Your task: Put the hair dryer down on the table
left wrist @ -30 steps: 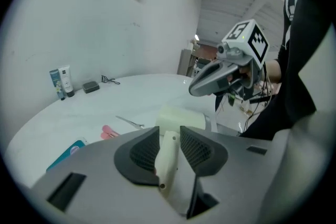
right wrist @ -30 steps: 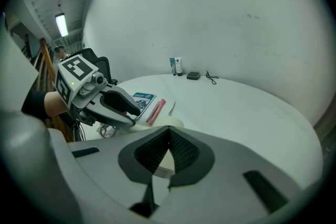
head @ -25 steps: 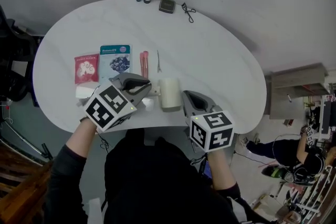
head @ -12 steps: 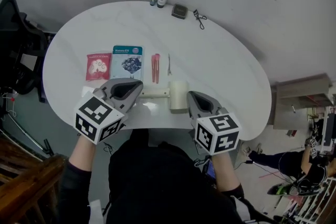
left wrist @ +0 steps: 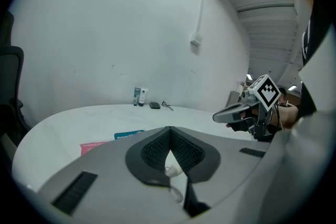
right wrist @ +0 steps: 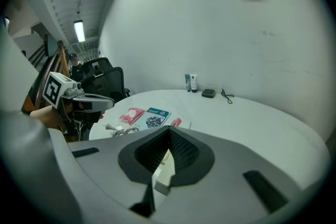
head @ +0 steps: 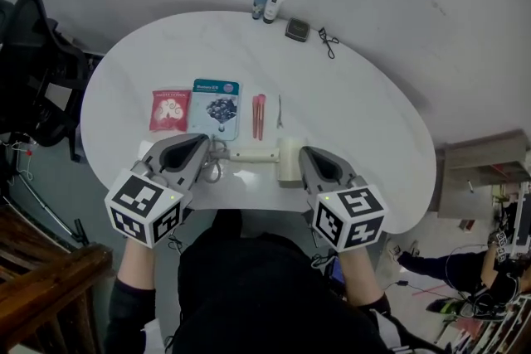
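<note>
1. Your left claw (left wrist: 168, 129) is shut. The pads meet at the tip and nothing is pinched between them. Through the gap under the pads you can see a loop of white cord (head: 214, 168) lying on the bench (head: 365, 120).
2. Your right claw (right wrist: 169, 132) is also closed, tips together and empty. The cream body of the hair dryer (head: 289, 162) shows through the gap beneath its pads.
3. The hair dryer lies flat on the white bench, close to the near edge and between your two claws. Its handle points toward your left. Its body sits just beside the right claw's tip; you cannot tell from the head view whether they touch.
4. The cord coils at the handle end, just beside the left claw's tip.
5. Beyond the dryer, a row runs across mid-bench from left to right:
   - a red sachet (head: 170, 110)
   - a blue packet (head: 216, 107)
   - a pink stick-shaped item (head: 259, 115)
   - a thin metal tool (head: 280, 110)
6. At the far edge by the wall stand two small tubes (head: 267, 6). A dark square case (head: 297, 30) and a black eyelash curler (head: 328, 41) lie to their right.
7. A black chair (head: 37, 70) stands off the bench's left end.
</note>
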The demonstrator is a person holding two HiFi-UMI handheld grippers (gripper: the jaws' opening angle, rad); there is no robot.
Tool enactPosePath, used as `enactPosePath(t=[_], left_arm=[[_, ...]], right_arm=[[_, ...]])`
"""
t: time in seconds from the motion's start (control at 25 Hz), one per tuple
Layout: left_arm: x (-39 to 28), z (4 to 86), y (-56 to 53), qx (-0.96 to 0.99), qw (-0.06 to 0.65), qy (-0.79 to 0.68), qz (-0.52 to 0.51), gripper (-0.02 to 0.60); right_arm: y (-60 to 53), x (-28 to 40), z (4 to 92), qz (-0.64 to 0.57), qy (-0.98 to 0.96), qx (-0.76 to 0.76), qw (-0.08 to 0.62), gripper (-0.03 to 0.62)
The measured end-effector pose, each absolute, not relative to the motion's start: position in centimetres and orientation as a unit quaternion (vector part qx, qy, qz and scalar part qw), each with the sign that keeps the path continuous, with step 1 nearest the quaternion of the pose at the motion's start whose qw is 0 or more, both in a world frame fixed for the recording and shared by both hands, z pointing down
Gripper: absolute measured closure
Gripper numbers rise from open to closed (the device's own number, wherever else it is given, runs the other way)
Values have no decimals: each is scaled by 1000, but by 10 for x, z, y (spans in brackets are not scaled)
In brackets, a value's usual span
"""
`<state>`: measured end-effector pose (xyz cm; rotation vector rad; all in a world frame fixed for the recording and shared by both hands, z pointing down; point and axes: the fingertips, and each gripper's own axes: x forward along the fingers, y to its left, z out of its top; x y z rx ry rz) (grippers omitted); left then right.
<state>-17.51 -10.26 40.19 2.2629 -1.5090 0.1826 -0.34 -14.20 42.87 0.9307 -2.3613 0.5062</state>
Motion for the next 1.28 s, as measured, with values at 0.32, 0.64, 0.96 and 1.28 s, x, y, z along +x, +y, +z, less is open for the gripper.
enactPosePath(t=[0.32,0.64,0.96,1.28], left_arm=[[-190,394,-86,786,208,-580,41,572],[-201,388,-74,767,210,-605,35,572],[-204,383,-66,759,204,-618,30,572],[-201,386,-62,758,208,-618,28,572]], right_arm=[[-142,-1,419,194,-885,343,248,592],[-136,0,411,183,-896,330,234,592],[-129,5,406,176,-899,328,232,592],[-124,10,405,165,-900,328,234,592]])
